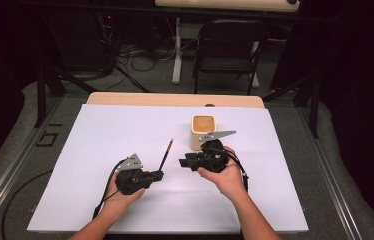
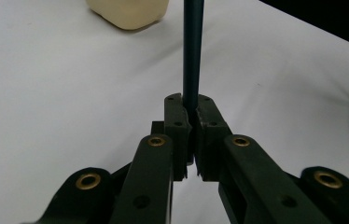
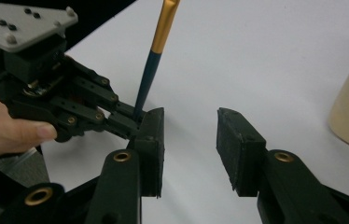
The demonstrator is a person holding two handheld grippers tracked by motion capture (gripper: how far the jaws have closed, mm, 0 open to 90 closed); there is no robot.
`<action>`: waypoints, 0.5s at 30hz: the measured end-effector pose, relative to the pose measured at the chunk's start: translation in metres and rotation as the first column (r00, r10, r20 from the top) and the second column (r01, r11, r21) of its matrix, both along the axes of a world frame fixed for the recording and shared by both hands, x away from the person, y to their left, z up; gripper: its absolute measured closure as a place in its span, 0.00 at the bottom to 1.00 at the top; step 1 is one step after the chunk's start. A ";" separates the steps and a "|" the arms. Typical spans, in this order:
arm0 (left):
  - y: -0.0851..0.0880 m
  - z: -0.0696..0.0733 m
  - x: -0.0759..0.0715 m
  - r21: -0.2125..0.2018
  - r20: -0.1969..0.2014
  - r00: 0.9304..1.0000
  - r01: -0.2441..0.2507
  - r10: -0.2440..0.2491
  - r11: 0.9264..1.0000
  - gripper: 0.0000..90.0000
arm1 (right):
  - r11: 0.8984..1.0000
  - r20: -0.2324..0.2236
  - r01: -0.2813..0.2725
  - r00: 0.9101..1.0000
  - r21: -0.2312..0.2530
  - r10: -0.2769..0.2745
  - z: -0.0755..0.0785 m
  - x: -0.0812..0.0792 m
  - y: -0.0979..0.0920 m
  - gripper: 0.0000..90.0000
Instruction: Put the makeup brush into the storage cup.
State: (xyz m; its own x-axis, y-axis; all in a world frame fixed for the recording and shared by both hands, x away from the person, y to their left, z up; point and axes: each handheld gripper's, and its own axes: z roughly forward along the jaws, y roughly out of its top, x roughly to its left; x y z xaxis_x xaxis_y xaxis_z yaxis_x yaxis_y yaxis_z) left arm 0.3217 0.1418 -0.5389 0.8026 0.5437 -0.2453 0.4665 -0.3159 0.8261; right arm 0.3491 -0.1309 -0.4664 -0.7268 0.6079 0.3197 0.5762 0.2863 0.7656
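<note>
paintbrush [image 1: 166, 154], a slim dark-handled one with a gold ferrule, is clamped at its lower end in the left claw [image 1: 159, 174] and slants up and away over the white sheet [image 1: 125, 130] that covers the worktop [image 1: 175, 99]; in the left gripper view the dark blue-green handle [image 2: 193, 51] rises straight up from between the two black pads, which are pinched tight against it on both sides; in the right gripper view the same handle [image 3: 146, 84] climbs from that claw [image 3: 137, 122] into the gold ferrule [image 3: 165, 25], which runs off the top edge, so the bristles cannot be made out there; the person's left hand [image 1: 125, 192] wraps the body of its gripper from below, a thumb showing beside it in the right gripper view; the right claw [image 1: 182, 163] is held by the right hand [image 1: 227, 175] just beside the left one, pointing towards it across a small gap; its jaws stand apart with bare white sheet between the pads [image 3: 238, 149], gripping nothing, and the near pad sits close to the brush's foot without my being able to tell any contact; a cream square cup [image 1: 204, 131] stands upright on the sheet just behind the right gripper, its corner at the right edge of the right gripper view and its base at the top of the left gripper view; a dark folding chair [image 1: 227, 50] stands on the floor beyond the worktop.
</note>
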 end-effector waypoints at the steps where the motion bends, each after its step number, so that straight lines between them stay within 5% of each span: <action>1: 0.000 0.001 0.000 0.003 0.003 1.000 0.000 0.000 1.000 0.95 | 1.000 0.001 0.000 1.000 0.015 0.000 0.000 0.000 0.000 0.70; 15: -0.005 0.001 -0.004 -0.053 -0.009 1.000 0.003 -0.003 0.999 0.95 | 0.986 -0.016 0.023 1.000 0.164 -0.021 -0.005 -0.003 -0.001 0.73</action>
State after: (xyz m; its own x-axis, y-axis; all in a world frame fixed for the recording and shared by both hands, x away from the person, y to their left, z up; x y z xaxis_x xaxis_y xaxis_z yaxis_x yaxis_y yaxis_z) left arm 0.3178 0.1369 -0.5375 0.8019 0.5274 -0.2807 0.4730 -0.2735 0.8375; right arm 0.3466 -0.1317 -0.4710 -0.7086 0.5624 0.4262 0.5917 0.1446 0.7931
